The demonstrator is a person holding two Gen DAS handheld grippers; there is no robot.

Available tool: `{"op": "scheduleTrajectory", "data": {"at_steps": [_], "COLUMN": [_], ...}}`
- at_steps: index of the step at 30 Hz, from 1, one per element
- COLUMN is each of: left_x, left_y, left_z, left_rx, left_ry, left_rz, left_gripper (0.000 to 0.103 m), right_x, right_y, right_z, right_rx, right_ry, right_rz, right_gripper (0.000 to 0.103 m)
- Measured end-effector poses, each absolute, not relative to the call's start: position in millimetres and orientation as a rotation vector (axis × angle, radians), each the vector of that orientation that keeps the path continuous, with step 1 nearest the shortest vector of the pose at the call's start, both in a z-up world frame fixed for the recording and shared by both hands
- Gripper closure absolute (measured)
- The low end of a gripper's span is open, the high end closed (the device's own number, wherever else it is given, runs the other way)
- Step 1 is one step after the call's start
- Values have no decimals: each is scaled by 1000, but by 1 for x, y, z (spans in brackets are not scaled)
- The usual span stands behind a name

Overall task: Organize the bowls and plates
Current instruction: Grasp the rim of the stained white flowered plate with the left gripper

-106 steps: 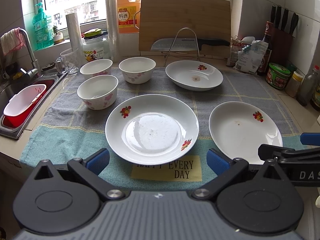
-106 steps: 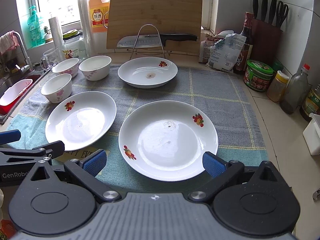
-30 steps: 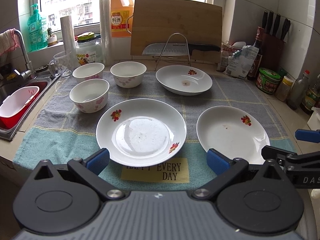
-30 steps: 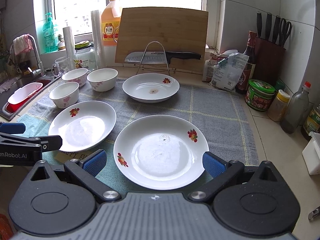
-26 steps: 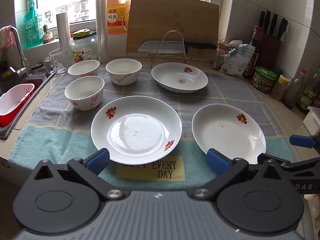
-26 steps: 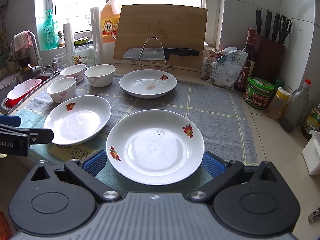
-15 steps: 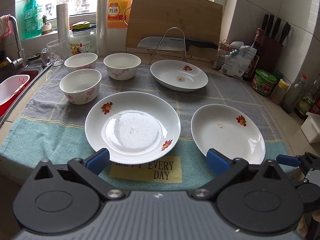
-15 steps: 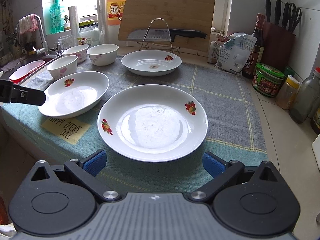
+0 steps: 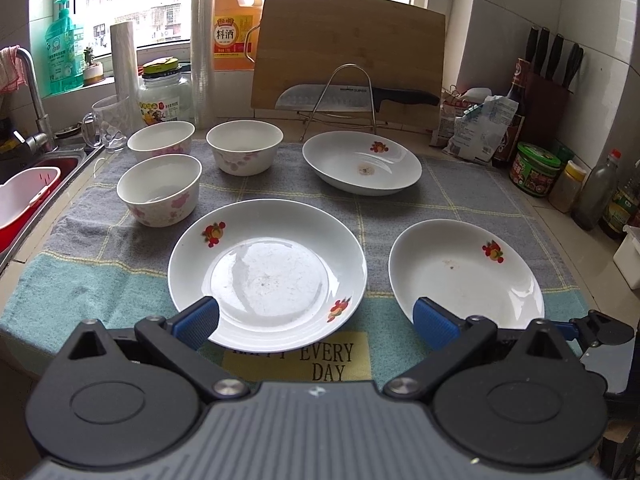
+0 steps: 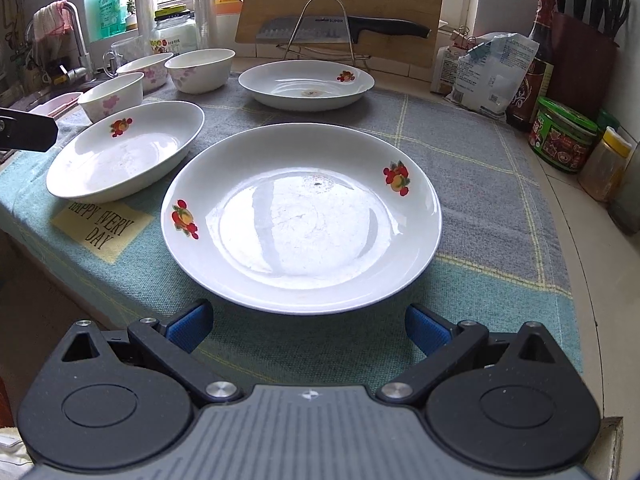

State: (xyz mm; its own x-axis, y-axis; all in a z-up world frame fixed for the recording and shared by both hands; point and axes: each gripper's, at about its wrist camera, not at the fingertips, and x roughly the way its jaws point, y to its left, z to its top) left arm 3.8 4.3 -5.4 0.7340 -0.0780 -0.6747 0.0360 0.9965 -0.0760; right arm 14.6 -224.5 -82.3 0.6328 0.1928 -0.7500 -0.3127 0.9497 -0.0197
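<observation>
Three white plates with fruit prints lie on a towel-covered counter: a near-left plate [image 9: 267,272] [image 10: 124,150], a near-right plate [image 9: 466,274] [image 10: 301,216] and a far plate [image 9: 362,162] [image 10: 306,83]. Three white bowls with pink flowers [image 9: 159,188] [image 9: 161,145] [image 9: 245,147] stand at the back left. My left gripper [image 9: 316,318] is open just in front of the near-left plate. In the right wrist view my right gripper [image 10: 307,326] is open, low at the near-right plate's front rim, holding nothing.
A grey and teal towel [image 9: 460,200] covers the counter. A sink with a red and white basin [image 9: 24,204] lies left. A cutting board [image 9: 348,56] and knife on a wire stand sit behind. Jars and bottles [image 9: 534,168] line the right side by a knife block.
Both grippers have moved closer to the plates. The right gripper has dropped low to the near-right plate's rim. Plates and bowls have not moved.
</observation>
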Motion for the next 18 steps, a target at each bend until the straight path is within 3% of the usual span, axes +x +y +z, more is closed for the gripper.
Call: {"op": "scheduleTrajectory", "data": {"at_steps": [18], "left_x": [32], "left_y": [-13], "left_z": [-10], "left_rx": [8], "left_ry": [778], "left_rz": [-157], "left_gripper": [1], "right_x": [21], "right_y": [-230], "right_z": [-93], "right_rx": [-165], "right_ry": [746], "right_rz": [394], "right_gripper": [0]}}
